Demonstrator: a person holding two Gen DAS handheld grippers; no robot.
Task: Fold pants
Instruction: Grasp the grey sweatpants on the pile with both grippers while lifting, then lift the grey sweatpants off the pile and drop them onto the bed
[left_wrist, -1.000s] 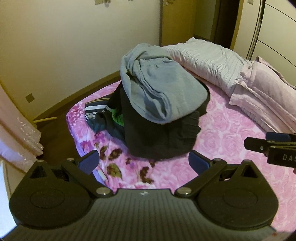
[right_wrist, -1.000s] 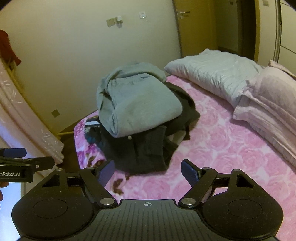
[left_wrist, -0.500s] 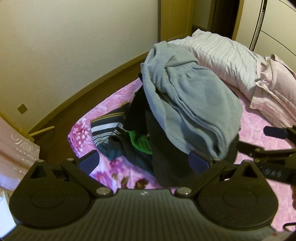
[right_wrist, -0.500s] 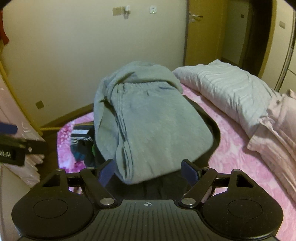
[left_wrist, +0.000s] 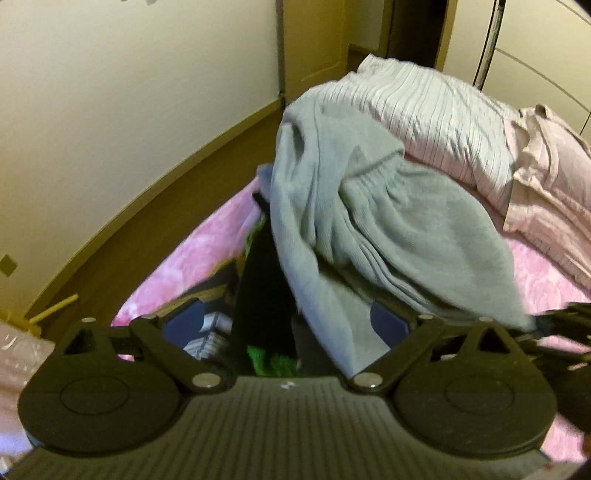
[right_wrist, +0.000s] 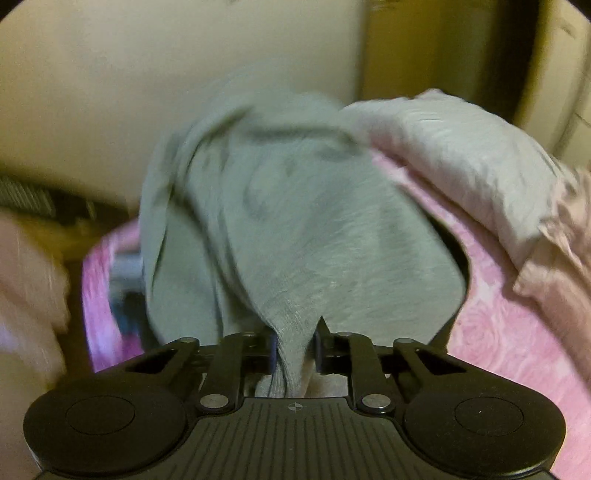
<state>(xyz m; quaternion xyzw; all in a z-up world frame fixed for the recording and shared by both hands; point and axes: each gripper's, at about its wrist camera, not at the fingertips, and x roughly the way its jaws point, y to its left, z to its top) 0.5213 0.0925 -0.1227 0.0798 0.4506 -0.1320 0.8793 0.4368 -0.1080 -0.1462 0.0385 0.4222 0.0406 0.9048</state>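
Pants (left_wrist: 399, 236), grey and soft like sweatpants, lie heaped on top of a pile of dark clothes (left_wrist: 262, 295) on a bed (left_wrist: 192, 254) with a pink rose-patterned cover. Their gathered elastic waistband faces the far end of the bed, and the fabric drapes down toward both cameras in loose folds.

In the right wrist view, the right gripper (right_wrist: 295, 349) has its two black fingers drawn close together, pinching a pointed fold of the pants' near edge between them. The grey cloth rises from the fingers and fills the middle of this view, which is blurred with motion.

In the left wrist view, the left gripper (left_wrist: 286, 328) has its blue-padded fingers spread wide. A hanging flap of the pants falls in front of its right finger, and the dark clothes show in the gap between the fingers; whether the pads touch any cloth is hard to tell. A green patch and a striped garment (left_wrist: 207, 343) peek out low in the pile.

A pale ribbed quilt (left_wrist: 436, 122) lies bunched behind the pants, with a pink pillow (left_wrist: 550, 184) beside it at the right. Cream walls (left_wrist: 129, 110) and a brown floor (left_wrist: 147, 229) lie beyond the bed's left edge.
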